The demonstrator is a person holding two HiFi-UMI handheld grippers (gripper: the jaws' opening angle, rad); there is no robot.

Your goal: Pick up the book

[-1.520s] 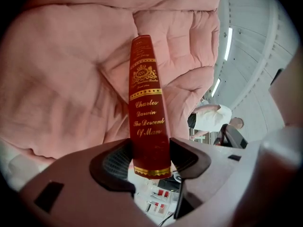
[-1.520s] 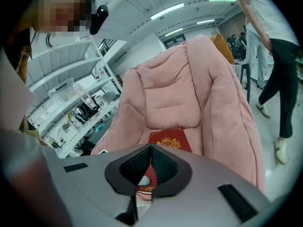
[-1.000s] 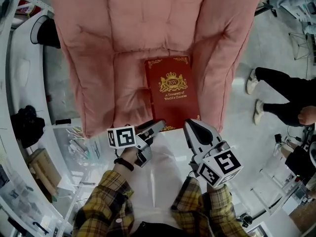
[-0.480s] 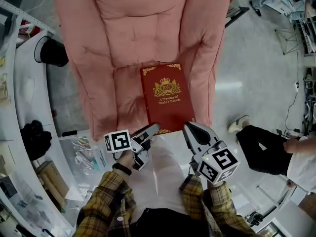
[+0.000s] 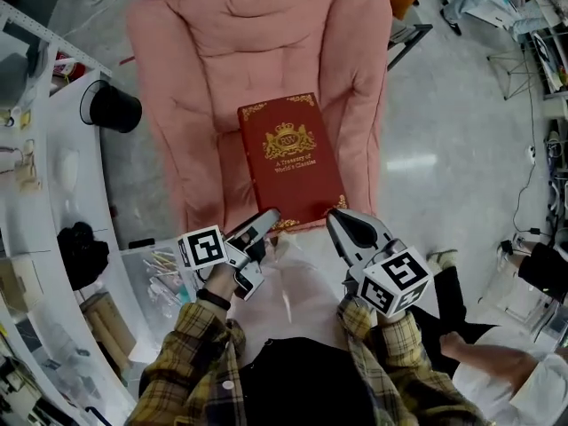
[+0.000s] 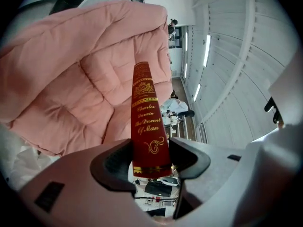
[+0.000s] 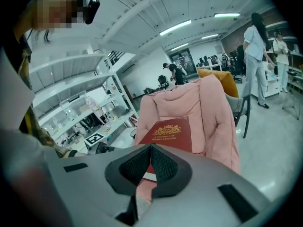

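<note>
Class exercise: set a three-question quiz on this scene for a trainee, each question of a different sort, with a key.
1. True or false: the left gripper is clamped on the spine of the red book.
2. Multiple choice: in the head view, what lies below the book? A) a desk B) a pink armchair C) a bed
3. Fill in: the gold print on the spine gives the author as Charles ___.

Key: 1 true; 2 B; 3 Darwin.

The book (image 6: 144, 122) carries "Charles Darwin, The Descent of Man" on its spine. Its cover (image 5: 291, 162) reads "A Treasury of World's Classics".
</note>
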